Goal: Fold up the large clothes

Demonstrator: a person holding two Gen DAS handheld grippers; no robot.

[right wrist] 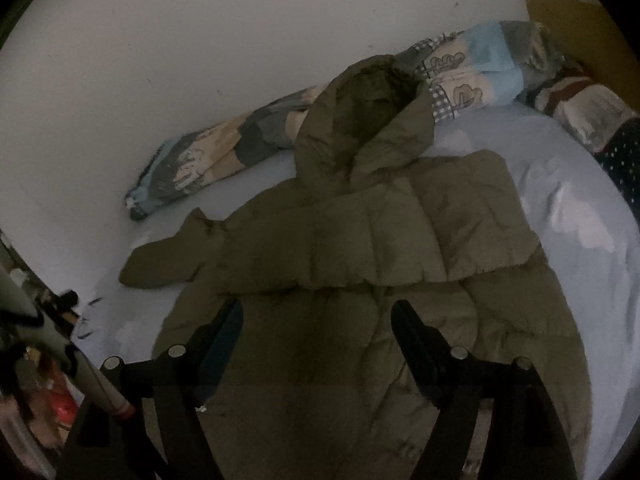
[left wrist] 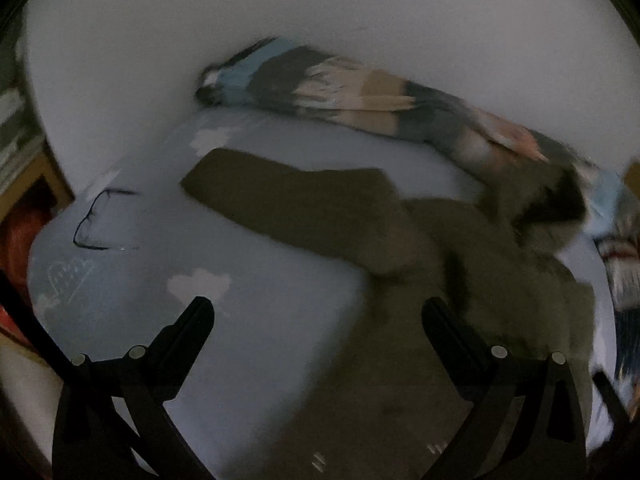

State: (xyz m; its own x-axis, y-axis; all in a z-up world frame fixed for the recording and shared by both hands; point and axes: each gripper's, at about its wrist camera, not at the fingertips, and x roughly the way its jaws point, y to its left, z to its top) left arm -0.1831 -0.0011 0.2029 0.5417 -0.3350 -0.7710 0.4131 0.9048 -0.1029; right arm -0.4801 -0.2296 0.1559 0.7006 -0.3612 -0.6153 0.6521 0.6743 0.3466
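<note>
An olive-green hooded puffer jacket (right wrist: pixel 360 248) lies spread on a light blue bed sheet (right wrist: pixel 568 200). Its hood (right wrist: pixel 360 120) points toward the wall, and one sleeve (right wrist: pixel 168 256) stretches out to the left. In the left wrist view the jacket (left wrist: pixel 440 280) lies to the right, with its sleeve (left wrist: pixel 288 200) reaching left. My left gripper (left wrist: pixel 318 308) is open and empty, above the sheet and the jacket's edge. My right gripper (right wrist: pixel 318 308) is open and empty, above the jacket's body.
A patterned rolled quilt (left wrist: pixel 360 92) lies along the white wall (left wrist: pixel 320 8); it also shows in the right wrist view (right wrist: pixel 224 152). A pair of glasses (left wrist: pixel 100 220) lies on the sheet (left wrist: pixel 240 264) at left. Pillows (right wrist: pixel 580 108) sit at the far right. Clutter (right wrist: pixel 40 380) stands beside the bed's left edge.
</note>
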